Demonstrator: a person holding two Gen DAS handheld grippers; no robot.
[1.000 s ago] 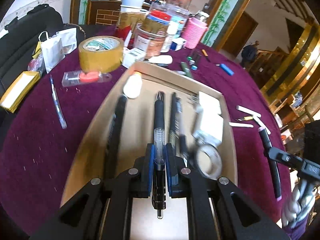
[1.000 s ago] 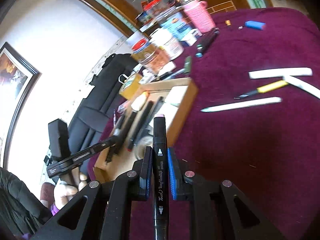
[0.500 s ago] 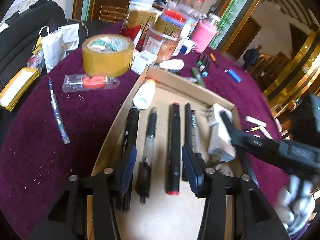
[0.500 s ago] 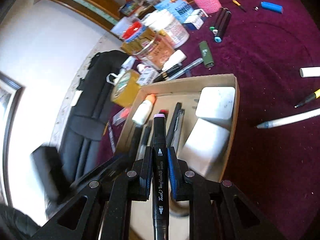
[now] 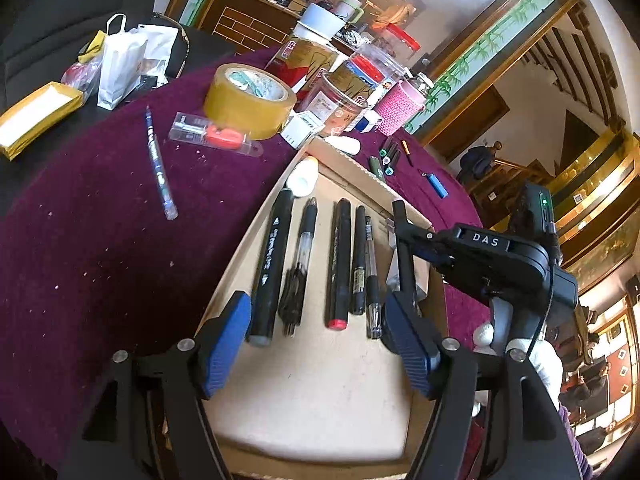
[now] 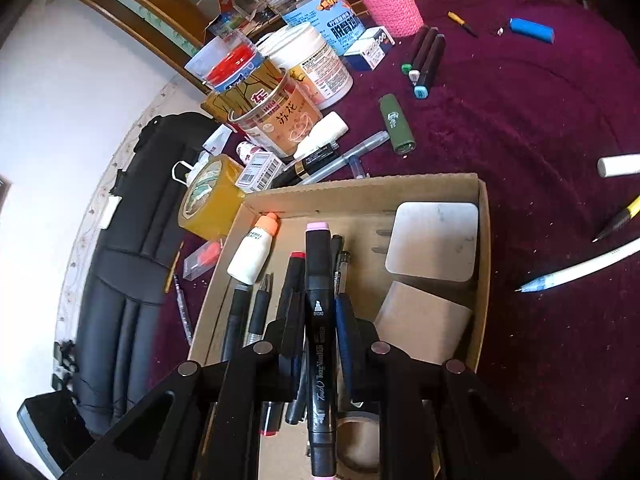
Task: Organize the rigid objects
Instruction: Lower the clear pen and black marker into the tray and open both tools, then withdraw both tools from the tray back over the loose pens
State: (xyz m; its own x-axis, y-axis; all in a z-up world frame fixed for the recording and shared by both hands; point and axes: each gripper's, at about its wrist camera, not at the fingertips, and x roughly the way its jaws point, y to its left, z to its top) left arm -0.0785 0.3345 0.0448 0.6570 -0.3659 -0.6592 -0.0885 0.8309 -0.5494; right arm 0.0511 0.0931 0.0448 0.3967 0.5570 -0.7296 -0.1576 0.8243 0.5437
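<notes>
In the left wrist view, the left gripper tilts down over the near end of the cardboard box; its jaws have just been opening and stand wide, nothing between them. Inside the box, five pens and markers lie side by side, long axes pointing toward the far wall of the box, the red-ended marker in the middle. The right gripper reaches in over the box's right side. In the right wrist view, the right gripper angles down over the box, jaws narrow and clamped on a black marker, pink cap toward the box's far wall, above the laid pens. Two white blocks fill the box's right side.
</notes>
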